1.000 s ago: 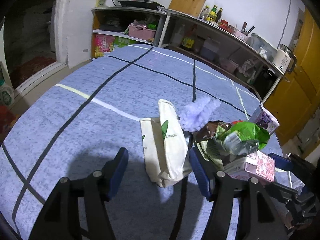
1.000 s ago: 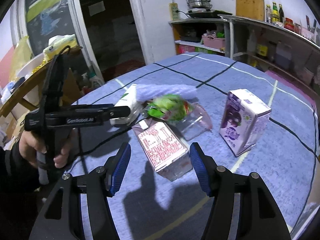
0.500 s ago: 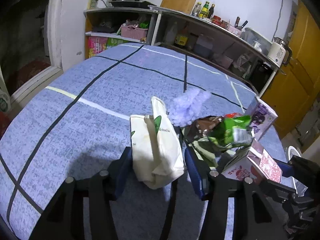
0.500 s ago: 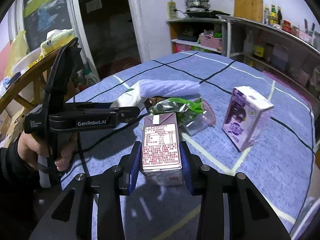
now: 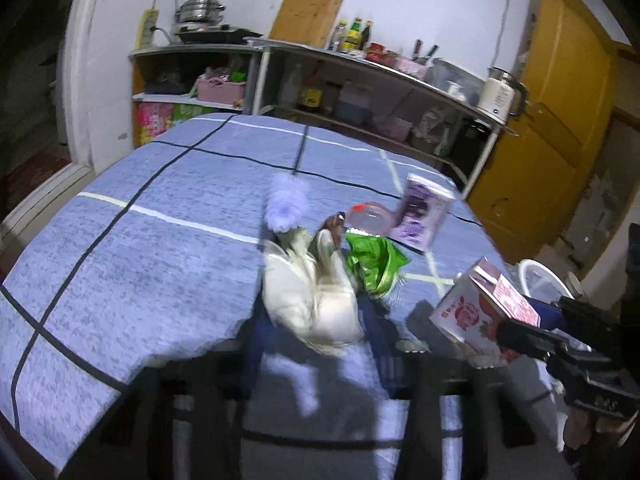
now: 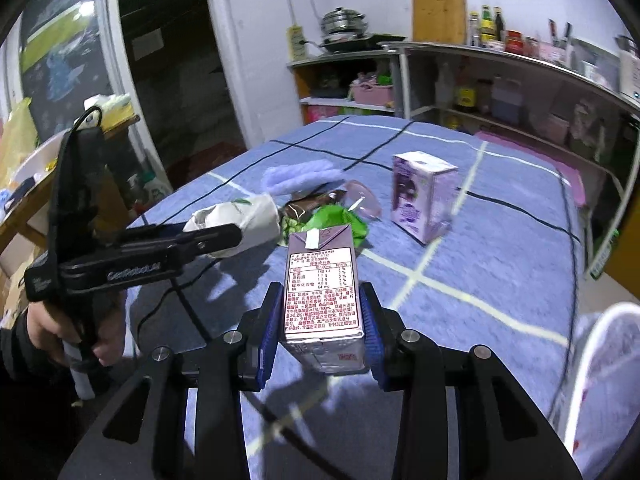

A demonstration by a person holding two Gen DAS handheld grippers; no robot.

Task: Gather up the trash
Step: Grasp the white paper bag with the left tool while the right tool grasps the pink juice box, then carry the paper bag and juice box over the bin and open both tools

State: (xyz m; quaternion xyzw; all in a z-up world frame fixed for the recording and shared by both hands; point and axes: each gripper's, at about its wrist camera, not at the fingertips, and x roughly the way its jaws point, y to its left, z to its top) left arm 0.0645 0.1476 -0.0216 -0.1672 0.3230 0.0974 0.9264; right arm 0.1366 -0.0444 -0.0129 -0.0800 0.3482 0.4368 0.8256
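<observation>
Left gripper (image 5: 314, 332) jaws closing on the crumpled white paper bag (image 5: 310, 300), pads against both sides, bag just above the blue tablecloth (image 5: 120, 264). Right gripper (image 6: 320, 320) clamps the pink carton (image 6: 320, 280) upright, clear of the cloth. Green wrapper (image 6: 334, 220), lilac fluffy piece (image 6: 300, 176) and purple carton (image 6: 424, 196) sit beyond; white basket (image 6: 600, 360) at right edge.

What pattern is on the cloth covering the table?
The tablecloth is mottled blue with a grid of thin black and white lines, clearest in the left wrist view.
</observation>
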